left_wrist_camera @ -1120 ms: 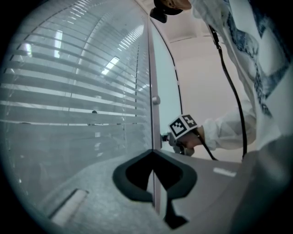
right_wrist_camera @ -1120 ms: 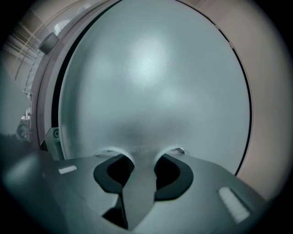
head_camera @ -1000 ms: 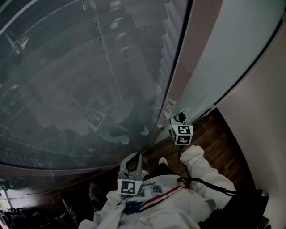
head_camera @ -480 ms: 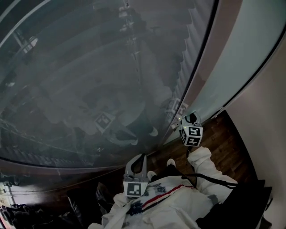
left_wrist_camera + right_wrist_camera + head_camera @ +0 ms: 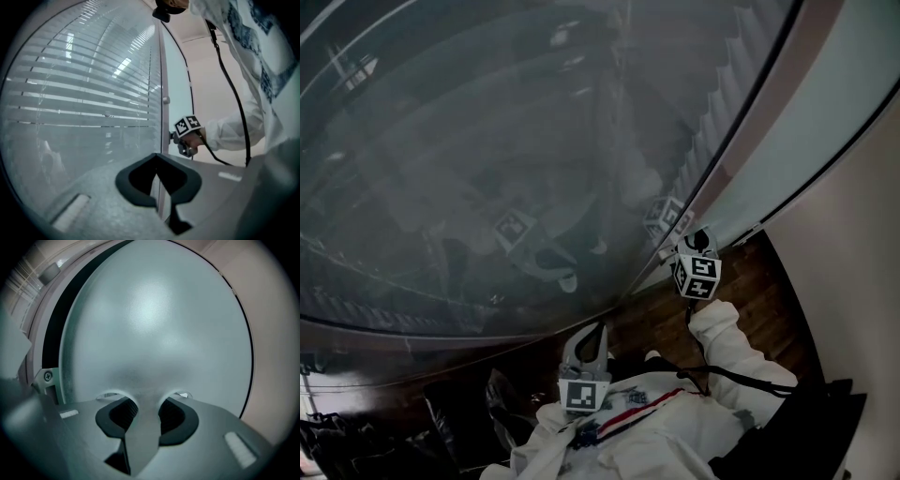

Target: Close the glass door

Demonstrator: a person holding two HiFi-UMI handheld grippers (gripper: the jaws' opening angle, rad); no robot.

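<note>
**Right tongs grip the frosted door beside the glass wall**

A tall glass wall [image 5: 487, 141] fills most of the head view. Pale blinds [image 5: 93, 84] run in level bands behind it, and it reflects the person and both marker cubes. Below it lies a dark wooden floor [image 5: 769, 300], and a plain pale wall [image 5: 862, 281] closes the right side.

The glass door [image 5: 816, 131] is a frosted, pale green panel. It stands just right of the glass wall's dark upright frame [image 5: 712, 178], between that frame and the plain wall. In the right gripper view the panel fills nearly the whole picture. A dark gap runs between its left edge and a pale frame, where a small bracket with a screw [image 5: 47, 377] sits.

The right gripper [image 5: 697, 246] is up at the door's near edge, pointing almost level. Its jaws stand partly apart, with a grey strip of the door pressed between the ribbed pads [image 5: 123, 414]. Whether that strip is a handle or the panel's own edge cannot be told. A white sleeve [image 5: 736, 342] reaches up to this gripper, and a black cable [image 5: 712, 375] trails back from it.

The left gripper [image 5: 598, 328] is low in front of the person's body, apart from the door and pointed at the glass wall's frame. Its jaws are closed tip to tip with nothing between them.
</note>
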